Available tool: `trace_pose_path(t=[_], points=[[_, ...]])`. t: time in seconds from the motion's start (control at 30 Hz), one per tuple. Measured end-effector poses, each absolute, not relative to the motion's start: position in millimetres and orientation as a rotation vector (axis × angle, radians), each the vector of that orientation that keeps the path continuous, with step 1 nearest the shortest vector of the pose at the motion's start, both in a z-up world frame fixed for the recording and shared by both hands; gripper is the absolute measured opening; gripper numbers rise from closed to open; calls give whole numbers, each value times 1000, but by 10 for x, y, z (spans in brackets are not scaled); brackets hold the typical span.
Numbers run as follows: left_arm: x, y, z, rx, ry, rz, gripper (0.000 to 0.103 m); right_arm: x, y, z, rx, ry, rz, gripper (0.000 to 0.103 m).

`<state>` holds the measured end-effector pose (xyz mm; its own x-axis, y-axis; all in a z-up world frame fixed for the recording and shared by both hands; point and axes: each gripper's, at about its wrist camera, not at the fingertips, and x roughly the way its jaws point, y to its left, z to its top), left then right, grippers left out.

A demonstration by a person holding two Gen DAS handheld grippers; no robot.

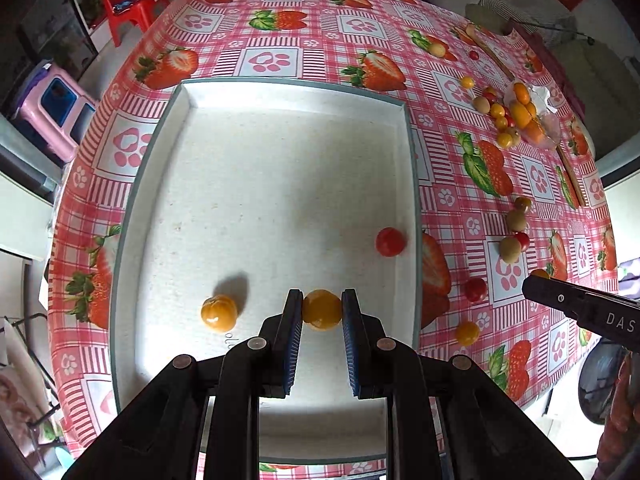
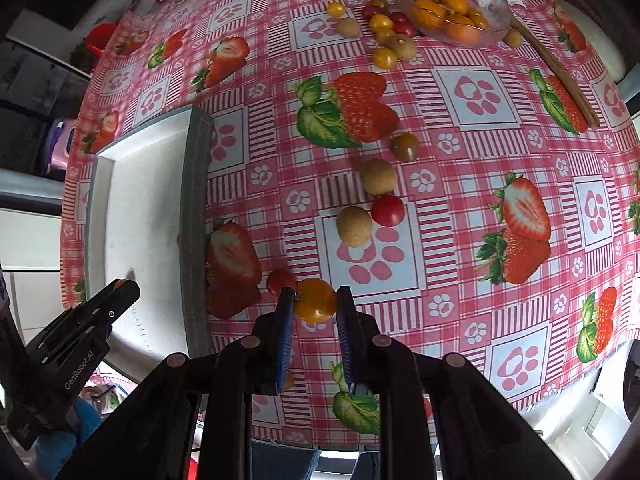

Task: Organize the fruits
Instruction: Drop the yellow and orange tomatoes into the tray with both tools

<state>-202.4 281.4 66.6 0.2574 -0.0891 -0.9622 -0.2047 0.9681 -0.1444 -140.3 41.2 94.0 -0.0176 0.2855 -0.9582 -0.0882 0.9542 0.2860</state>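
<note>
My left gripper is shut on a yellow cherry tomato, held over the near part of a white tray. Inside the tray lie an orange fruit and a red cherry tomato. My right gripper is shut on a yellow-orange cherry tomato, just above the tablecloth to the right of the tray. A red tomato lies beside its left finger. The right gripper's body shows in the left wrist view at the right.
Loose fruits lie on the strawberry-print tablecloth: two tan longans, a red tomato and a dark tomato. A clear bowl of kumquats stands far back with several small fruits around it. Wooden chopsticks lie at the right.
</note>
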Motion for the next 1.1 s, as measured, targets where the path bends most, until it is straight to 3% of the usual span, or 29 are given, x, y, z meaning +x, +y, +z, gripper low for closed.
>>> trace_pose_path(t=[0.57,1.03,1.1], points=[[-2501,3429,385,-332,1360,251,21,-1555,1779,869,-23,1601,556,23],[-2453,3344,238,-252,1397,251,22,-1545,2141,472,-99,1656,553,23],[-2442,3323,238,-239,1402,246,26,-1598,2119,494,-99,1658,559,25]])
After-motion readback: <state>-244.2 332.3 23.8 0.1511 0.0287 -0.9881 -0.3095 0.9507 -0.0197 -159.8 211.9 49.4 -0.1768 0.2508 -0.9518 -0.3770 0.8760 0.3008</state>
